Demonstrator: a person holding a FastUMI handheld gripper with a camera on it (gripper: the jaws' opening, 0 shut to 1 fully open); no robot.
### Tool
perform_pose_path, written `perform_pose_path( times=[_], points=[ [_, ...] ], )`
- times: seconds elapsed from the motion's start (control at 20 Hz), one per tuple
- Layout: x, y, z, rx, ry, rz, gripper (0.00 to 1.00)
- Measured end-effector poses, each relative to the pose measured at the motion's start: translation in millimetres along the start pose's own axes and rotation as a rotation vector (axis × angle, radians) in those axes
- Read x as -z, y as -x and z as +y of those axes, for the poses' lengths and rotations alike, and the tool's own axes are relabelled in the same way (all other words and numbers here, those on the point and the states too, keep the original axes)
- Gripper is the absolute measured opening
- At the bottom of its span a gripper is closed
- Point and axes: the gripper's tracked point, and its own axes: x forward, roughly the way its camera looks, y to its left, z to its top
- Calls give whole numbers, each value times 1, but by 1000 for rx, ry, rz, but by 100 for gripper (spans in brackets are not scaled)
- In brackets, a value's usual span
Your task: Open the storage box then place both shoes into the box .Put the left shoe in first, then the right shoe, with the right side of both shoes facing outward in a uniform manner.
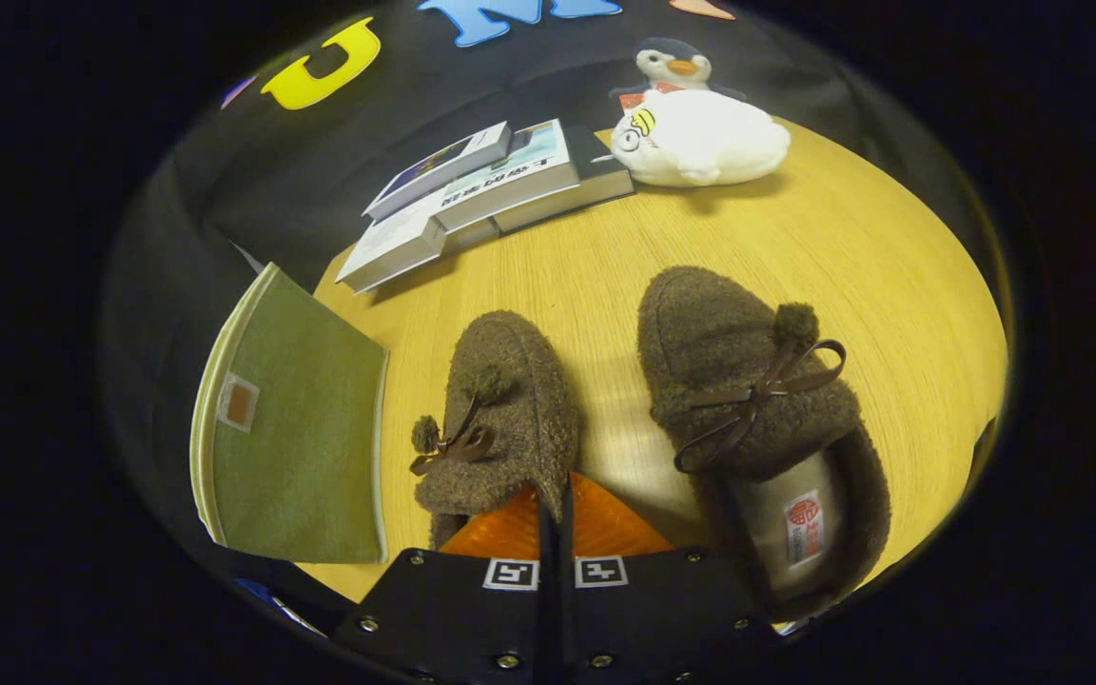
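Note:
Two brown fleecy shoes with bows and pompoms lie on the wooden table (pixel 605 257), toes pointing away from me. The left-hand shoe (pixel 510 400) leans on its side right at my fingers. My gripper (pixel 554 499) is shut, and the rim of that shoe's heel runs as a thin dark strip between its fingers. The right-hand shoe (pixel 748 400) rests flat just right of the fingers, its opening and inner label facing up. The green fabric storage box (pixel 301 428) stands to the left of the held shoe, showing a flat green panel with a small tag.
Several books (pixel 481 190) are stacked beyond the shoes at the back of the table. A white plush toy (pixel 700 138) and a penguin plush (pixel 672 67) sit to their right. Bare tabletop stretches between the shoes and the books.

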Motion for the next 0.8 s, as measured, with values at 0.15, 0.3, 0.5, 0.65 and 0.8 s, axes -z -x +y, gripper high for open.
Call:
perform_pose_path(
  times=[0.15, 0.3, 0.5, 0.65, 0.8],
  points=[
    [-3, 9, 14, -36, -40, 14, 0],
    [-16, 25, 32, -67, -54, -3, 0],
    [-36, 50, 61, -90, -58, -33, 0],
    [-49, 67, 88, -126, -68, -56, 0],
    [-61, 80, 115, -152, -63, -77, 0]
  ],
)
